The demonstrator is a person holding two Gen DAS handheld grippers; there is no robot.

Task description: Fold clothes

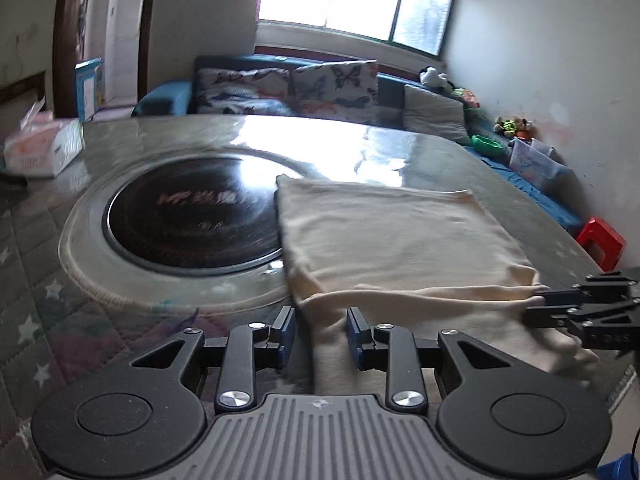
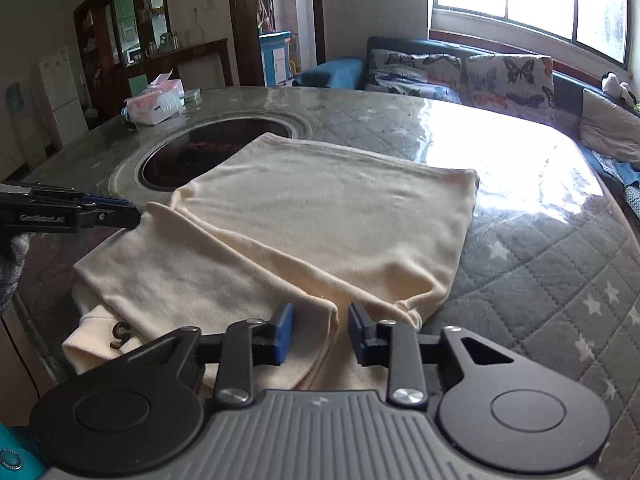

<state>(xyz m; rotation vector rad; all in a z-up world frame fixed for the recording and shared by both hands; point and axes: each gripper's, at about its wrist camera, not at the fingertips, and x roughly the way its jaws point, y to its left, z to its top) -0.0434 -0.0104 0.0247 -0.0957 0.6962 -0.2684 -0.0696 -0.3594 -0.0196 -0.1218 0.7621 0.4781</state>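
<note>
A cream garment (image 2: 320,216) lies partly folded on the bench (image 2: 540,260), its far corner overlapping the dark round cooktop (image 1: 192,216) set in the bench top. The left gripper (image 1: 321,334) hovers at the garment's near left edge with its blue-padded fingers (image 1: 287,330) apart, cloth lying between them but not pinched. The right gripper (image 2: 320,334) sits over the near edge by a fold, its fingers (image 2: 284,332) likewise parted with fabric between them and no pad pressing on it. A tissue box (image 2: 158,102) rests at the far side
</note>
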